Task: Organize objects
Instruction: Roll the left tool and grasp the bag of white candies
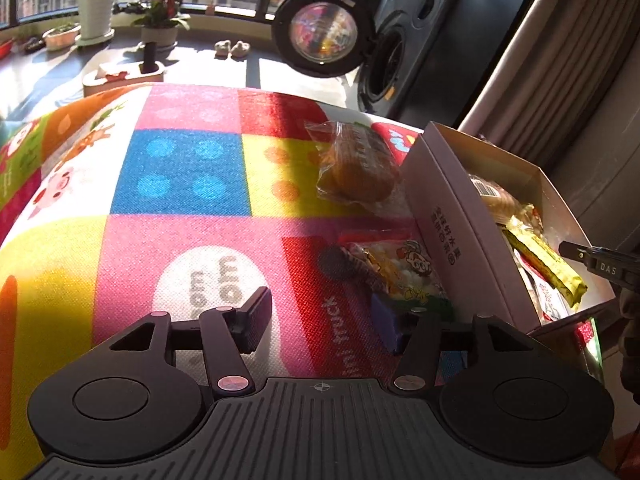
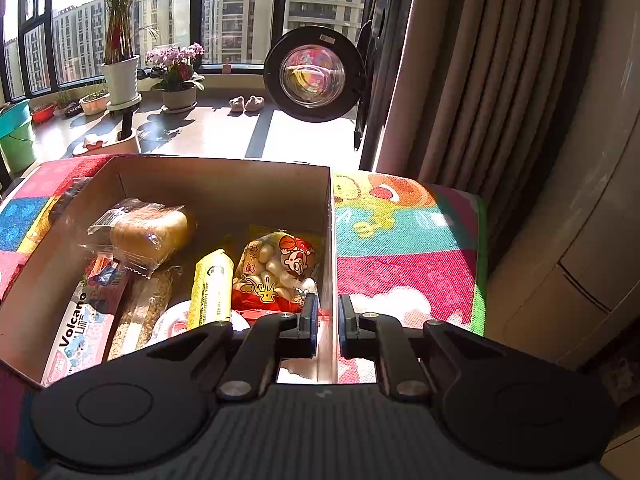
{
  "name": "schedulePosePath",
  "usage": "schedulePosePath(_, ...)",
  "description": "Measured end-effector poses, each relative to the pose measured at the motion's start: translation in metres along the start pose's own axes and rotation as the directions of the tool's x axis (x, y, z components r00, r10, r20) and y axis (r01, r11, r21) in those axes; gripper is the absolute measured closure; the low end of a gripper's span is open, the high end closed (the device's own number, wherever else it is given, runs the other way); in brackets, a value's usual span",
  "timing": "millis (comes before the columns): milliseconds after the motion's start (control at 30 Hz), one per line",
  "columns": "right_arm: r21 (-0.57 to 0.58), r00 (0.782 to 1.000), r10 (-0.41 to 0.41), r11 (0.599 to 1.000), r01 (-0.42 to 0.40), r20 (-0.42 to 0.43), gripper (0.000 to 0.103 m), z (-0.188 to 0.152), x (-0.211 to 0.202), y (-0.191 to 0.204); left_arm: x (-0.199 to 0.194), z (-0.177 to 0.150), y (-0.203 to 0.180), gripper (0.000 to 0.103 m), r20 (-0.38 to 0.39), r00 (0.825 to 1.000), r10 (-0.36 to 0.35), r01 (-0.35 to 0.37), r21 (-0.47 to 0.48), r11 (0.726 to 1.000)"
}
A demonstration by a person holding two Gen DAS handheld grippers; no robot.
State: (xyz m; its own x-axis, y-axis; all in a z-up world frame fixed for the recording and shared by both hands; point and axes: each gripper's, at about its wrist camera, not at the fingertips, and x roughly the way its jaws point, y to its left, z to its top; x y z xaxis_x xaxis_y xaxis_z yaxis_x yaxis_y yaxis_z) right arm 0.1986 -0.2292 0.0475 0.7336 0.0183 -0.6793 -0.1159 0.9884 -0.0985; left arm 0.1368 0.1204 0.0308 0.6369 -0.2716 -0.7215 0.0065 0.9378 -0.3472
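A cardboard box stands on the colourful patterned cloth. Inside lie a wrapped bun, a yellow packet, a red snack bag, a pink "Volcano" pack and a grain bar. My right gripper straddles the box's right wall, its pads pinched on it. In the left wrist view the box is at the right. A wrapped cake and a cartoon snack bag lie on the cloth beside it. My left gripper is open low over the cloth, its right finger touching that bag.
A washing machine with its round door swung open stands behind the table. Potted plants and slippers sit on the sunlit floor. A curtain and a cabinet close off the right side.
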Motion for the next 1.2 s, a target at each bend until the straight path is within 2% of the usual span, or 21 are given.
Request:
schedulePosePath(67,0.0,1.0,0.0,1.0,0.0,0.0,0.091,0.0,0.0,0.0,0.001,0.003,0.012,0.046,-0.002,0.996,-0.092,0.091,-0.13,0.987)
schedulePosePath(133,0.0,1.0,0.0,1.0,0.0,0.0,0.091,0.0,0.0,0.0,0.011,0.006,0.021,0.047,-0.025,0.979,-0.203,0.189,-0.271,0.944)
schedulePosePath(200,-0.001,1.0,0.0,1.0,0.0,0.0,0.091,0.0,0.0,0.0,0.02,0.006,0.019,0.047,-0.039,0.967,-0.251,0.226,-0.319,0.92)
schedulePosePath(300,0.002,1.0,0.003,1.0,-0.003,-0.002,0.091,0.0,0.0,0.0,0.028,0.009,0.009,0.048,-0.034,0.962,-0.271,0.245,-0.329,0.912)
schedulePosePath(400,0.003,1.0,0.007,1.0,-0.007,-0.004,0.091,0.0,-0.001,-0.001,0.036,0.008,0.013,0.049,-0.02,0.937,-0.349,0.307,-0.431,0.849)
schedulePosePath(433,0.003,1.0,0.009,1.0,-0.009,-0.004,0.091,-0.001,-0.001,-0.001,0.038,0.007,0.016,0.049,-0.011,0.935,-0.355,0.311,-0.455,0.834)
schedulePosePath(500,0.004,1.0,0.011,1.0,-0.011,-0.003,0.091,-0.001,-0.001,-0.002,0.039,0.006,0.02,0.049,0.003,0.941,-0.338,0.298,-0.475,0.828)
schedulePosePath(567,0.006,1.0,0.013,1.0,-0.013,-0.001,0.091,-0.002,-0.001,-0.002,0.039,0.004,0.028,0.056,0.011,0.944,-0.329,0.29,-0.501,0.815)
schedulePosePath(700,0.007,1.0,0.012,1.0,-0.012,-0.001,0.091,-0.002,0.001,-0.001,0.042,0.0,0.043,0.061,0.027,0.937,-0.349,0.301,-0.574,0.762)
schedulePosePath(833,0.005,1.0,0.01,1.0,-0.01,-0.001,0.09,-0.003,0.001,-0.001,0.045,-0.002,0.046,0.066,0.037,0.933,-0.359,0.308,-0.597,0.74)
schedulePosePath(933,0.004,1.0,0.01,1.0,-0.01,-0.001,0.09,-0.003,0.001,-0.001,0.047,-0.003,0.05,0.067,0.053,0.929,-0.366,0.319,-0.616,0.72)
schedulePosePath(1067,0.003,1.0,0.01,1.0,-0.01,-0.005,0.09,-0.004,0.002,-0.001,0.046,-0.007,0.06,0.067,0.107,0.927,-0.36,0.336,-0.664,0.668)
schedulePosePath(1200,0.003,1.0,0.011,1.0,-0.011,-0.009,0.09,-0.005,0.004,0.0,0.046,-0.006,0.068,0.067,0.14,0.925,-0.353,0.349,-0.68,0.645)
